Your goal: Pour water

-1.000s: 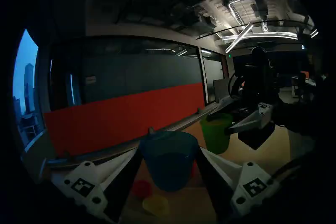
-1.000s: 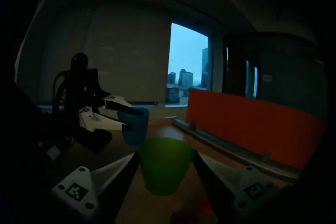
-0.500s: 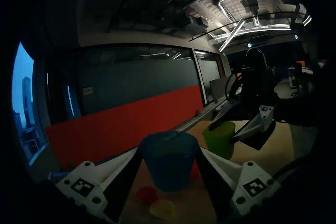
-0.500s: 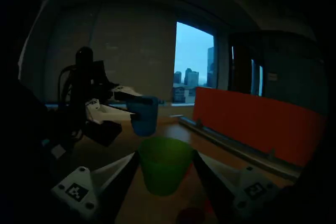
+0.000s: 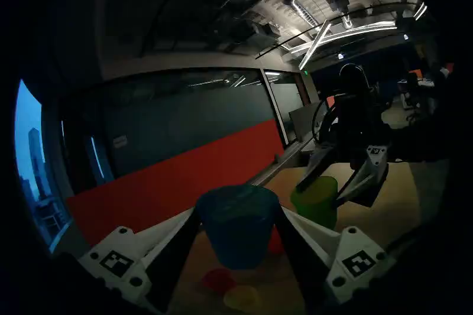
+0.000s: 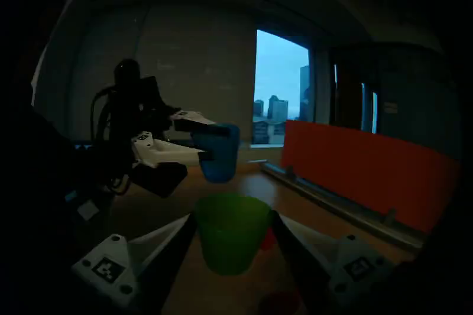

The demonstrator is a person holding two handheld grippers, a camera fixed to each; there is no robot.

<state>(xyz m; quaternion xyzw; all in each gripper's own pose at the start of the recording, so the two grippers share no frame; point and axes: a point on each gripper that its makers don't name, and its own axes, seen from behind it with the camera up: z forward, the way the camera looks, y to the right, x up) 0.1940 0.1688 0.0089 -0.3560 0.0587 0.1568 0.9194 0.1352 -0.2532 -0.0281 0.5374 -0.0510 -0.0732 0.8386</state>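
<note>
No word, number or brand can be read anywhere. Black-and-white square code markers [image 5: 116,263] are borne on the finger bases of the left hand-held gripper [image 5: 237,216] and the right hand-held gripper [image 6: 233,220], but no characters are carried by them. A small pale sign [image 5: 120,142] is seen on the dark glass wall [image 5: 177,114], too small to be read.
</note>
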